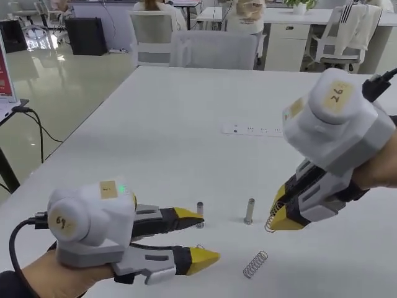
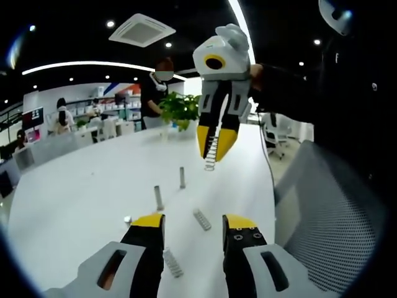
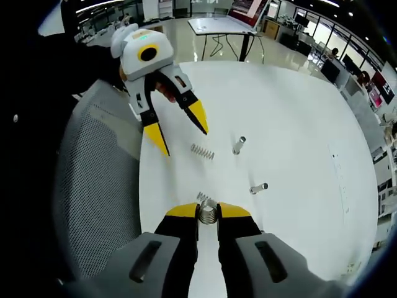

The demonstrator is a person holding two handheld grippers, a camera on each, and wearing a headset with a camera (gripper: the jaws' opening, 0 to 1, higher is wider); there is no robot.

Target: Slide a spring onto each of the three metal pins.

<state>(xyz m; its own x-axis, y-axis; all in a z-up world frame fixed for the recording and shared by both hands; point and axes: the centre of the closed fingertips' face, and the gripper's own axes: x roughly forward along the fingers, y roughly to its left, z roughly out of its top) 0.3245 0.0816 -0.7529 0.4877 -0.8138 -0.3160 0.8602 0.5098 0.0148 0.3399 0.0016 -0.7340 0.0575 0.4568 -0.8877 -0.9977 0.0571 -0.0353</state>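
Spring pinched between right gripper fingers, off the table, just beside a bare upright pin. Second pin also bare, near the left gripper, whose fingers are spread and empty. Loose spring lies flat. Likely the first threading: next, line the coil over the pin top and lower it.

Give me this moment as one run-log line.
right gripper: shut on spring | left gripper: open | pins: bare | loose spring: on table

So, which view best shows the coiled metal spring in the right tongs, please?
The left gripper view: the coiled metal spring hangs side-on, coils distinct. The right gripper view shows it end-on; the head view, partly hidden.
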